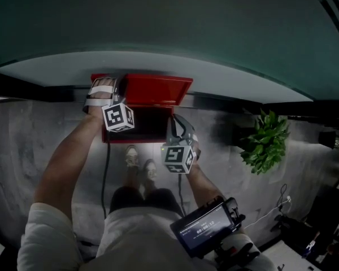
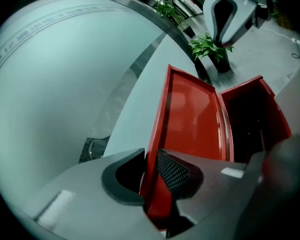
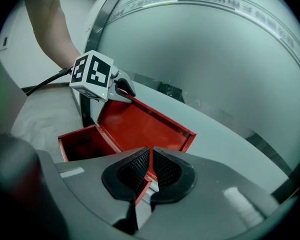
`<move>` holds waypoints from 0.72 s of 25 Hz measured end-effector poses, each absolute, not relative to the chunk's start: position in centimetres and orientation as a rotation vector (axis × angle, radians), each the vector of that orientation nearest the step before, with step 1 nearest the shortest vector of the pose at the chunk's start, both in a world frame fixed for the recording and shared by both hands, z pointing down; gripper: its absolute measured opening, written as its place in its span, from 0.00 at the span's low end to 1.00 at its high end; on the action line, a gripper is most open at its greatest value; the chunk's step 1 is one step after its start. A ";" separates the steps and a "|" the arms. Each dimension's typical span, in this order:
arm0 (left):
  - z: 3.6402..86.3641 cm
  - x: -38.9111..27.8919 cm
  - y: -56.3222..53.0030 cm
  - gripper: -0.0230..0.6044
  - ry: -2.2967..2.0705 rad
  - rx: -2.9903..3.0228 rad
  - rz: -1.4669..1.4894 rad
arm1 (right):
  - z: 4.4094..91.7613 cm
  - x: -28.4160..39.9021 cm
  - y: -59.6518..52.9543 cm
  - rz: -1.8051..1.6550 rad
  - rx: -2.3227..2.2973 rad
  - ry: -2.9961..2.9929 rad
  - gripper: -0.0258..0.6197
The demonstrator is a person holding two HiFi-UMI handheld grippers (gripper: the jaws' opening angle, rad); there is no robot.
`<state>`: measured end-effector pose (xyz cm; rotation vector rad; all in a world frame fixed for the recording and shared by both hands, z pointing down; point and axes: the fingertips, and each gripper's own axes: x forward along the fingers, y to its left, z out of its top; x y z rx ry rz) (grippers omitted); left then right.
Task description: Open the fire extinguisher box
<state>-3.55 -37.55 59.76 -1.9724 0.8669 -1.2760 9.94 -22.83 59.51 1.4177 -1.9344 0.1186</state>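
Right tool [image 3: 150, 165]: clenched on the lid's [image 1: 152, 89] thin near edge.
Left tool [image 2: 151, 170]: grasping the lid's other side.
Box [image 1: 137, 127]: on the floor against the wall, lid raised.
Risk: the thin edge could slip from the pads, letting the lid drop shut.

The fire extinguisher box [image 3: 82, 143] and its raised lid [image 3: 140, 126] are red. Each cube [image 1: 118, 117] bears black-and-white square markers. The fingers [image 3: 166, 170] are black, finely cross-hatched. The plant [image 1: 264, 141] is green, the wall [image 3: 215, 59] pale grey-green.
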 end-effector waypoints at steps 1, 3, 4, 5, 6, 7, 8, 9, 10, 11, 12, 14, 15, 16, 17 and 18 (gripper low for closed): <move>59.9 -3.5 -37.9 0.16 0.868 -1.974 -1.273 | 59.7 9.9 -23.1 0.122 1.418 -1.933 0.09; 60.4 -3.4 -38.6 0.16 0.869 -1.976 -1.269 | 60.3 9.7 -23.6 0.130 1.419 -1.931 0.09; 60.6 -3.4 -38.9 0.16 0.867 -1.976 -1.267 | 60.6 9.6 -23.9 0.134 1.421 -1.929 0.09; 60.9 -3.4 -39.2 0.16 0.865 -1.976 -1.264 | 60.8 9.5 -24.1 0.137 1.423 -1.928 0.09; 61.1 -3.4 -39.5 0.16 0.863 -1.976 -1.261 | 61.0 9.4 -24.4 0.138 1.425 -1.928 0.09; 61.2 -3.4 -39.8 0.16 0.862 -1.976 -1.259 | 61.2 9.3 -24.7 0.139 1.426 -1.927 0.09; 61.4 -3.3 -40.1 0.16 0.861 -1.976 -1.257 | 61.4 9.3 -24.9 0.140 1.427 -1.927 0.09; 61.5 -3.2 -40.4 0.16 0.860 -1.976 -1.256 | 61.5 9.4 -25.2 0.141 1.427 -1.926 0.09; 61.7 -3.1 -40.7 0.16 0.859 -1.977 -1.255 | 61.7 9.5 -25.4 0.145 1.428 -1.925 0.09; 61.9 -3.0 -41.0 0.16 0.859 -1.978 -1.254 | 61.8 9.5 -25.5 0.148 1.428 -1.924 0.09; 62.0 -3.0 -41.2 0.16 0.858 -1.978 -1.253 | 62.0 9.5 -25.6 0.150 1.428 -1.924 0.09; 62.3 -3.0 -41.6 0.17 0.861 -1.976 -1.250 | 62.1 9.5 -25.8 0.151 1.427 -1.921 0.09; 62.4 -3.0 -41.9 0.16 0.865 -1.972 -1.248 | 62.2 9.5 -25.8 0.152 1.426 -1.919 0.09; 62.5 -3.1 -42.1 0.15 0.870 -1.965 -1.247 | 62.2 9.5 -25.8 0.153 1.426 -1.916 0.09; 62.7 -3.1 -42.3 0.14 0.873 -1.956 -1.250 | 62.2 9.6 -25.8 0.155 1.424 -1.915 0.09; 62.9 -3.1 -42.4 0.13 0.874 -1.947 -1.253 | 62.3 9.6 -25.7 0.156 1.423 -1.913 0.09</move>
